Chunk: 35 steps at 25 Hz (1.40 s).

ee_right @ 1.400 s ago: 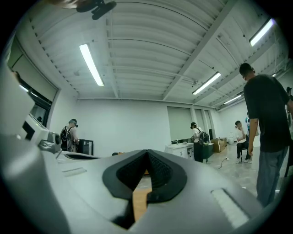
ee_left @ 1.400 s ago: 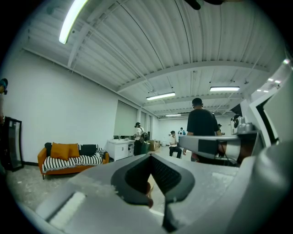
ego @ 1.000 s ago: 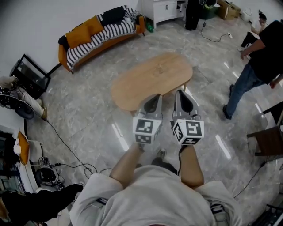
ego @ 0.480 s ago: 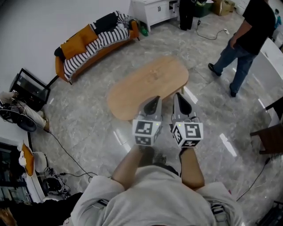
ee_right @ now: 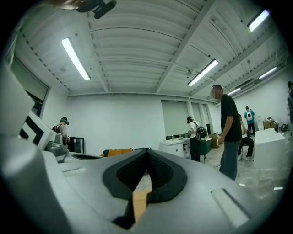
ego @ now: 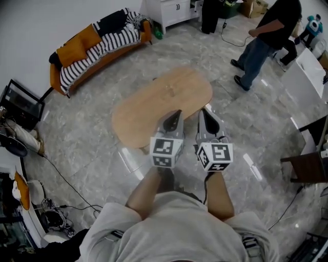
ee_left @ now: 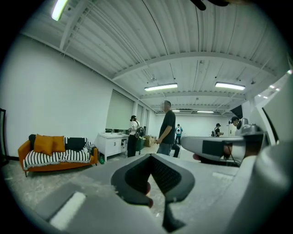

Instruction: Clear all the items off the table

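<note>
An oval wooden table [ego: 154, 102] stands on the marble floor with nothing visible on its top. I hold both grippers side by side over its near edge, pointing forward. My left gripper [ego: 176, 113] has its jaws closed tip to tip with nothing between them, as the left gripper view also shows [ee_left: 152, 157]. My right gripper [ego: 204, 111] is likewise shut and empty [ee_right: 146, 154]; a strip of the table's wood [ee_right: 139, 203] shows below its pads.
An orange sofa [ego: 97, 43] with a striped blanket sits at the back left, a white cabinet [ego: 169, 10] behind. A person in a black shirt [ego: 264, 36] stands at back right. A dark chair [ego: 307, 166] is to the right, cables [ego: 56, 169] to the left.
The person at the right has walked toward the back of the room. My view has shifted, so the table sits further left. Both grippers hold the same pose, still shut.
</note>
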### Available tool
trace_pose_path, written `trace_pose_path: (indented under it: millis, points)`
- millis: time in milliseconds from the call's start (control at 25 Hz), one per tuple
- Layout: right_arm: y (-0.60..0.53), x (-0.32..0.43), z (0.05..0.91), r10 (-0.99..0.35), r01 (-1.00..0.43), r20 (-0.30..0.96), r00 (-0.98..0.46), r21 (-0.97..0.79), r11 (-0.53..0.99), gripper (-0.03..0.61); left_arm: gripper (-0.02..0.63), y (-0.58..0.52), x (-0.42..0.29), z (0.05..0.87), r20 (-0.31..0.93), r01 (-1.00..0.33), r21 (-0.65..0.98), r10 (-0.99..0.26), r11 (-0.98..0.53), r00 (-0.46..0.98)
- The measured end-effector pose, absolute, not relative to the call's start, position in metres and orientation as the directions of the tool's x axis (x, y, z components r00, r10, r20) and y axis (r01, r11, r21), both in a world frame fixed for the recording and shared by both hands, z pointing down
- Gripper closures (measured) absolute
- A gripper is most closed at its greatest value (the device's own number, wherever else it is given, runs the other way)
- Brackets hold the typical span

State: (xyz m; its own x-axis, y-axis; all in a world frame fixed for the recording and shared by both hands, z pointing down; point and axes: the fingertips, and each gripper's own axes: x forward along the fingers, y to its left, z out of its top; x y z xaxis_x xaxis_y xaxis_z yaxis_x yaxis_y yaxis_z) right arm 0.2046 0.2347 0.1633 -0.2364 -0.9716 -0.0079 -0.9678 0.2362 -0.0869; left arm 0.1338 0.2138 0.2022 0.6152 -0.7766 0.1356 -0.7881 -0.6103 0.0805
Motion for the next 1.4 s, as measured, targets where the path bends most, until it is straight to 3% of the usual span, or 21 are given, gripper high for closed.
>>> trace_pose_path:
  millis: [480, 840, 1400]
  points:
    - [0.071, 0.151, 0.183, -0.95, -0.952, 0.084, -0.301, -0.091, 0.294, 0.572, 0.594, 0.055, 0.074, 0.214, 0.169, -0.82, 0.119, -0.802, -0.56, 0.573]
    - [0.006, 0.105, 0.261, -0.877, -0.913, 0.255, -0.408, -0.129, 0.387, 0.572, 0.594, 0.004, 0.027, 0.288, 0.294, -0.872, 0.197, -0.822, -0.448, 0.488]
    - [-0.109, 0.111, 0.41, -0.733, -0.85, 0.455, -0.506, -0.121, 0.512, 0.572, 0.594, -0.091, 0.036, 0.427, 0.463, -0.907, 0.242, -0.781, -0.344, 0.42]
